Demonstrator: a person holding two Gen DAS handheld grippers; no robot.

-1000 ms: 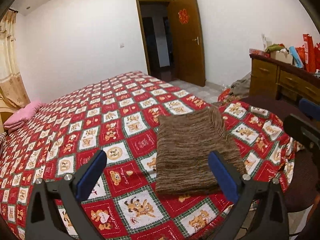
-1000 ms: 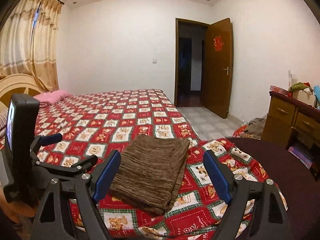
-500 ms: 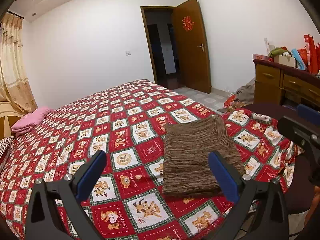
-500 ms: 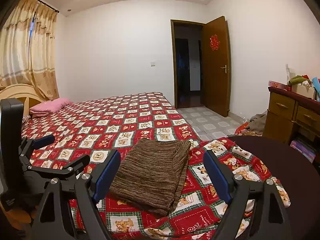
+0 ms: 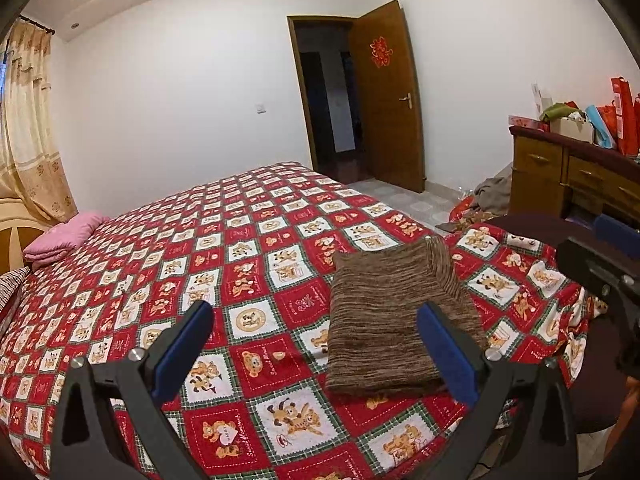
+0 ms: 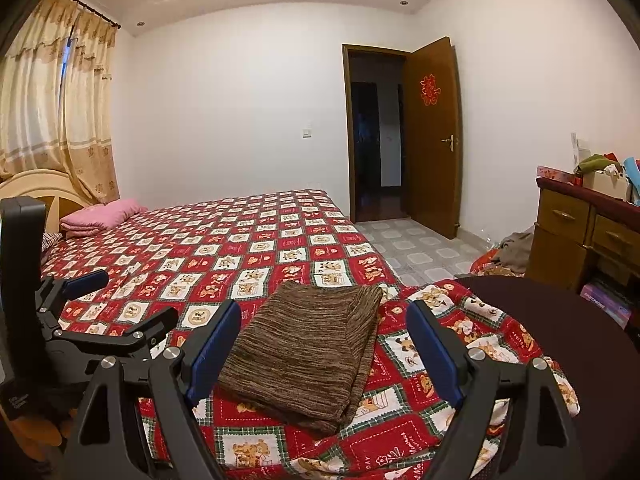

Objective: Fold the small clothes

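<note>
A folded brown striped knit garment lies flat near the corner of the red patchwork bear-print bedspread. Above it hover the left gripper and right gripper, both spread wide, holding nothing.
</note>
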